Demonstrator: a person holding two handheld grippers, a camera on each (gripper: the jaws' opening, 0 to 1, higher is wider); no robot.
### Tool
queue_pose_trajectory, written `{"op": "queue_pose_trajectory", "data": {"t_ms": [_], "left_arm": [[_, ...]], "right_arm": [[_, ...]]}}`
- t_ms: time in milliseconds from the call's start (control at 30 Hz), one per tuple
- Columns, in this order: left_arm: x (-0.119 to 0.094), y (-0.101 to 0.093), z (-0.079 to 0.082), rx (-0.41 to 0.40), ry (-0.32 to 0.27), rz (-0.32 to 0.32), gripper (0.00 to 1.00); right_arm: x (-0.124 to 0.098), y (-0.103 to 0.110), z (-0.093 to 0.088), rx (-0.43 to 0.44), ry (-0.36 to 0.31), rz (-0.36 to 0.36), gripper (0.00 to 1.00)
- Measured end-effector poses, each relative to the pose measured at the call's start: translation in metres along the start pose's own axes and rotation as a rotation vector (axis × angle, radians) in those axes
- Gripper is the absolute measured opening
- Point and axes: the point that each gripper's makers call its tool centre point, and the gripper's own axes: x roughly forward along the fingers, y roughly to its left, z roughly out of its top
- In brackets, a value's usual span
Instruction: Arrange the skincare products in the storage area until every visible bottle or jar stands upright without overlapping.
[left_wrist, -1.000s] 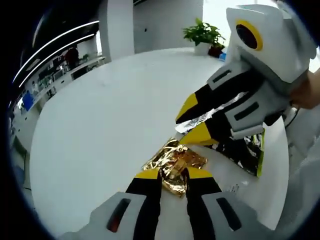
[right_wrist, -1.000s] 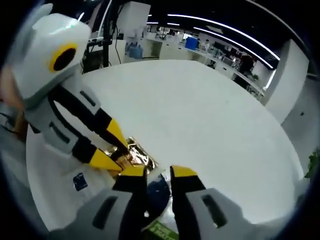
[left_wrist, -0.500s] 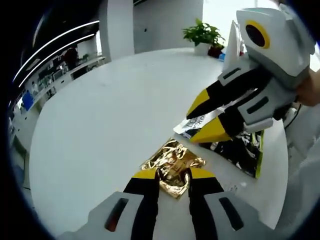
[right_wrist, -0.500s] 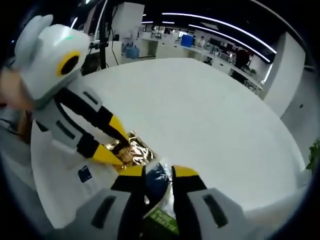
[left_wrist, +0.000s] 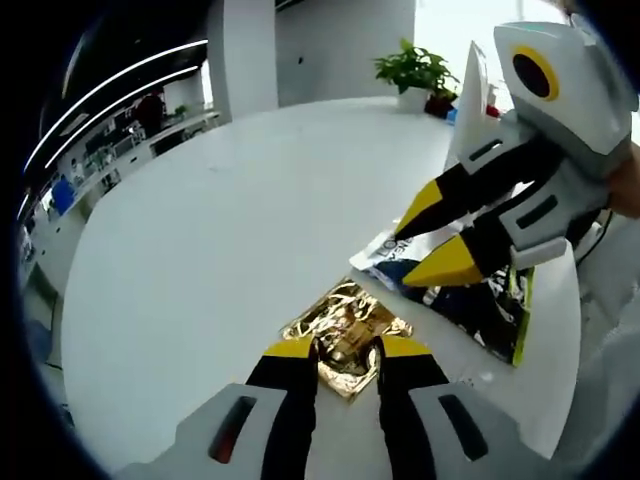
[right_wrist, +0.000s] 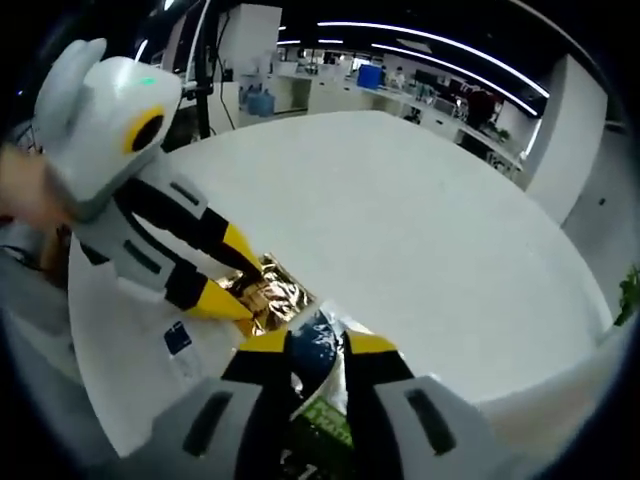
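Gold foil sachet (left_wrist: 347, 336), crinkled, flat on table (left_wrist: 220, 230)

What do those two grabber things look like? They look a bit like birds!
The left gripper and right gripper each have black jaws tipped in yellow, grey plates with dark slots, and a rounded white body bearing a yellow-ringed dark circle. The left body shows a small green light in the right gripper view.

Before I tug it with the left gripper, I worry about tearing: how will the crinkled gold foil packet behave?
The crinkled gold foil packet lies flat and creased on the white round table, so it is probably thin, light and floppy. Its shiny film may slip between the left gripper fingers. It likely crumples rather than tears under a gentle pull.
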Motion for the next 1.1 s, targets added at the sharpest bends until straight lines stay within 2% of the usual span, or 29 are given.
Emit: {"op": "queue_pose_trajectory", "data": {"t_ms": [400, 733, 1100], "left_arm": [[0.0, -0.001, 0.0, -0.046, -0.004, 0.071, 0.2], [0.002, 0.001, -0.001, -0.059, -0.005, 0.086, 0.2], [-0.003, -0.004, 0.0, -0.041, -0.006, 0.097, 0.28]], "right_arm": [[0.0, 0.0, -0.003, 0.02, 0.001, 0.002, 0.2], [-0.002, -0.001, -0.001, 0.032, -0.006, -0.001, 0.2], [-0.013, 0.005, 0.001, 0.05, -0.03, 0.013, 0.31]]}}
